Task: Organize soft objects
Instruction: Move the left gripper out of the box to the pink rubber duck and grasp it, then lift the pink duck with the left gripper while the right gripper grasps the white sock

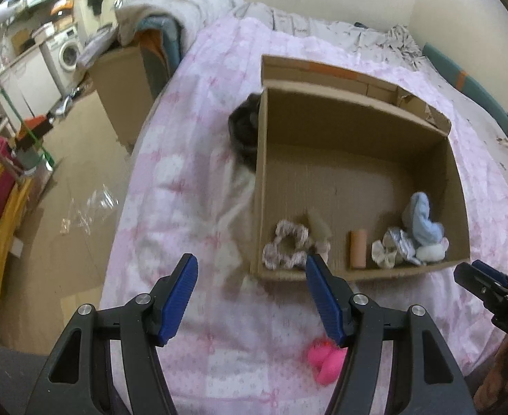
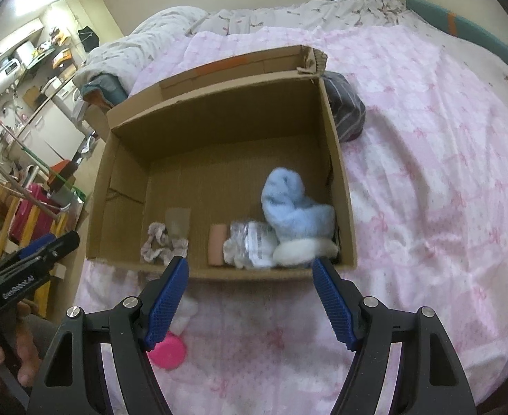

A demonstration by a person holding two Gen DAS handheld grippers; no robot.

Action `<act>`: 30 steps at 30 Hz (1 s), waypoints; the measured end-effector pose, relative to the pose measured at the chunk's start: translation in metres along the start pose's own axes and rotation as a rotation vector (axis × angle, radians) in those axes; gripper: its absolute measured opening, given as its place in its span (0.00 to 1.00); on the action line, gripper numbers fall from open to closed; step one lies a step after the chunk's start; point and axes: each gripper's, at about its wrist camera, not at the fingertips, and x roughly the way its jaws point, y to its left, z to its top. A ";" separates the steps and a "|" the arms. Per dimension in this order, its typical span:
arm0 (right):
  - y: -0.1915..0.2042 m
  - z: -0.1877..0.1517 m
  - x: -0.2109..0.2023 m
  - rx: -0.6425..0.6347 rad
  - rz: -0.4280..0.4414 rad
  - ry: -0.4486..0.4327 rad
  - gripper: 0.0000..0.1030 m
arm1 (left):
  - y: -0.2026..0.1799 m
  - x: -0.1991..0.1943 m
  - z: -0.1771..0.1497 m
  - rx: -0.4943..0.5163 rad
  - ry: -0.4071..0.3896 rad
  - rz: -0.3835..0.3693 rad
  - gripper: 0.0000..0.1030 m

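Note:
An open cardboard box (image 1: 323, 121) (image 2: 219, 114) lies on the pink bedspread. Along its near wall sit a patterned scrunchie (image 1: 287, 245) (image 2: 160, 242), a peach roll (image 1: 357, 249) (image 2: 216, 243), a crumpled white-and-blue cloth (image 1: 392, 249) (image 2: 250, 242), a fluffy light-blue sock (image 1: 421, 221) (image 2: 295, 207) and a white fluffy piece (image 1: 432, 252) (image 2: 302, 250). A pink soft item (image 1: 326, 359) (image 2: 167, 349) rests on the bed in front of the box, with a small white fluffy piece (image 2: 185, 311) beside it. My left gripper (image 1: 251, 259) and my right gripper (image 2: 250, 261) both hover open and empty just before the box's near wall.
A dark bundle (image 1: 243, 131) lies against the box's left side, and a dark striped one (image 2: 347, 110) against its right. Crumpled bedding is piled at the far end of the bed. Left of the bed are a cardboard-covered floor, another carton (image 1: 122, 83) and cluttered furniture.

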 end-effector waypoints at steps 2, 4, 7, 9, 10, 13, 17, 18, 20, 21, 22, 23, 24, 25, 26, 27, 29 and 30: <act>0.000 -0.005 0.000 0.018 0.015 0.012 0.76 | 0.002 0.003 -0.007 -0.001 0.019 0.008 0.60; 0.000 -0.010 0.002 0.037 0.031 0.024 0.76 | 0.004 0.007 -0.012 -0.006 0.044 0.007 0.60; 0.001 -0.017 0.004 0.056 0.045 0.038 0.76 | -0.001 0.024 -0.024 -0.009 0.145 -0.053 0.60; 0.004 -0.019 0.006 0.044 0.035 0.046 0.76 | -0.014 0.041 -0.035 0.012 0.257 -0.135 0.60; 0.005 -0.020 0.007 0.036 0.029 0.051 0.76 | -0.022 0.045 -0.041 0.027 0.288 -0.163 0.60; 0.006 -0.020 0.009 0.030 0.023 0.059 0.76 | -0.043 0.054 -0.055 0.085 0.346 -0.202 0.60; 0.003 -0.019 0.010 0.047 0.025 0.059 0.76 | -0.070 0.072 -0.072 0.199 0.416 -0.183 0.60; 0.003 -0.018 0.011 0.048 0.023 0.061 0.76 | -0.073 0.076 -0.074 0.213 0.425 -0.165 0.60; 0.001 -0.018 0.012 0.052 0.023 0.065 0.76 | -0.075 0.085 -0.077 0.216 0.448 -0.145 0.60; 0.001 -0.018 0.012 0.052 0.023 0.065 0.76 | -0.075 0.088 -0.078 0.209 0.462 -0.148 0.60; 0.000 -0.018 0.013 0.055 0.021 0.069 0.76 | -0.074 0.091 -0.078 0.193 0.478 -0.154 0.59; 0.000 -0.018 0.014 0.056 0.019 0.072 0.76 | -0.073 0.092 -0.078 0.182 0.486 -0.161 0.52; -0.001 -0.018 0.015 0.057 0.018 0.075 0.76 | -0.072 0.094 -0.078 0.171 0.497 -0.169 0.47; -0.001 -0.018 0.016 0.059 0.018 0.079 0.76 | -0.071 0.094 -0.079 0.162 0.508 -0.179 0.39; -0.001 -0.017 0.017 0.059 0.017 0.082 0.76 | -0.070 0.094 -0.079 0.156 0.513 -0.182 0.39; -0.001 -0.018 0.018 0.057 0.015 0.085 0.76 | -0.068 0.093 -0.079 0.155 0.515 -0.184 0.39; 0.000 -0.018 0.020 0.054 0.011 0.091 0.76 | -0.063 0.089 -0.080 0.156 0.522 -0.185 0.38; 0.001 -0.018 0.022 0.053 0.010 0.093 0.76 | -0.059 0.087 -0.080 0.152 0.525 -0.186 0.38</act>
